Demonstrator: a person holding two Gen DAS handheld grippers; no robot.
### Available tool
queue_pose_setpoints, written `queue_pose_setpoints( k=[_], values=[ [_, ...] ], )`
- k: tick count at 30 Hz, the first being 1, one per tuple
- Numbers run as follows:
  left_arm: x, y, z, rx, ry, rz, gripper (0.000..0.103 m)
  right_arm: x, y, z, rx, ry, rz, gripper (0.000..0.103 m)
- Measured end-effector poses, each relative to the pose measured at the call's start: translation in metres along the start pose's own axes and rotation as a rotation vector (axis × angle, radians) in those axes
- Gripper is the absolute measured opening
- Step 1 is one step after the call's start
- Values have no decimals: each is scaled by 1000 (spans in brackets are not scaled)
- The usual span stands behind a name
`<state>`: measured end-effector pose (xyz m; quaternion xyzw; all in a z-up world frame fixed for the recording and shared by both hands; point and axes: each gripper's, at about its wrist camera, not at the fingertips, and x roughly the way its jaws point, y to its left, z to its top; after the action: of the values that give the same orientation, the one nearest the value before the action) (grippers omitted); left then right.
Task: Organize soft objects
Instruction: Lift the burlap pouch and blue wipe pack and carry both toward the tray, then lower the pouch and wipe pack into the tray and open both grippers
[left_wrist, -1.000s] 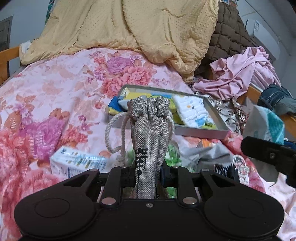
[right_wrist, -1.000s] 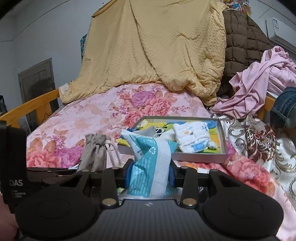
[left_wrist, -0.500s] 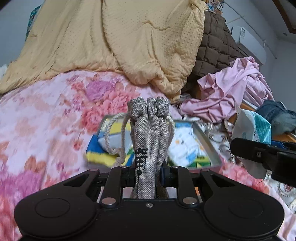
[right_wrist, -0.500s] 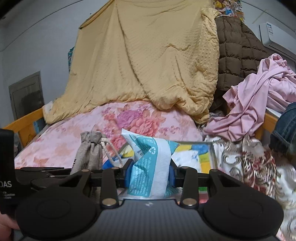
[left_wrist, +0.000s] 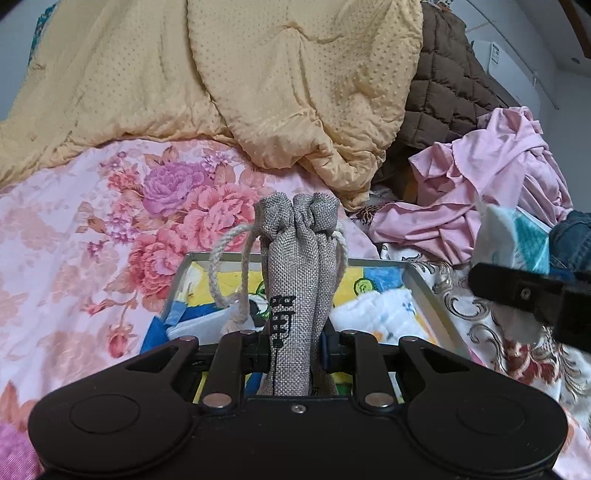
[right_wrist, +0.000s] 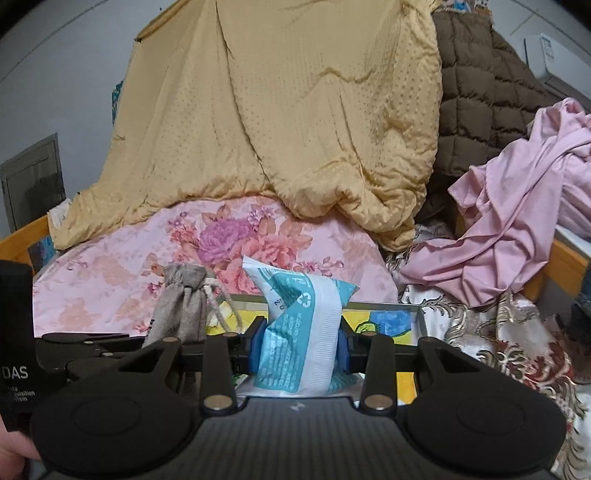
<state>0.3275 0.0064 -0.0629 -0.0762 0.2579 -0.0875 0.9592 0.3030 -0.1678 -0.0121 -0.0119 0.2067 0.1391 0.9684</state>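
While pouch (left_wrist: 295, 295) hides it, tray's (right_wrist: 413, 308) cartoon shows rightward.

Wooden-framed bed (right_wrist: 22, 240), grey wall (right_wrist: 74, 74), air conditioner (right_wrist: 554, 62).

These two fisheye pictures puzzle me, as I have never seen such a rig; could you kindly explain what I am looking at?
There is no robot here: a person holds a two-finger gripper in each hand, and a camera on each looks forward along its fingers.

The left gripper is shut on a grey drawstring pouch. The right gripper is shut on a teal and white packet. Each picture also catches the other gripper at its edge.

Both are held over a bed with a floral sheet. Just ahead lies a shallow tray holding colourful cloths. Behind are a yellow quilt and pink clothes.
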Motion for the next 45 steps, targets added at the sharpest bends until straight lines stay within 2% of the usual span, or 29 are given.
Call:
queue_pose_setpoints(
  k=[5, 11, 18, 26, 36, 45],
  values=[
    [35, 3, 6, 4, 35, -6, 22, 38, -5, 5, -21, 40, -6, 42],
    [77, 15, 10, -47, 100, 6, 22, 87, -18, 8, 8, 111, -27, 42],
    [113, 11, 17, -30, 138, 27, 22, 136, -26, 12, -3, 152, -53, 42],
    [142, 12, 16, -23, 179, 57, 22, 176, -36, 3, 24, 255, -39, 43],
    [164, 18, -1, -18, 253, 90, 23, 185, -35, -11, -12, 281, -23, 50],
    [158, 19, 1, -29, 240, 90, 30, 176, -43, -5, 47, 248, -13, 53]
  ],
)
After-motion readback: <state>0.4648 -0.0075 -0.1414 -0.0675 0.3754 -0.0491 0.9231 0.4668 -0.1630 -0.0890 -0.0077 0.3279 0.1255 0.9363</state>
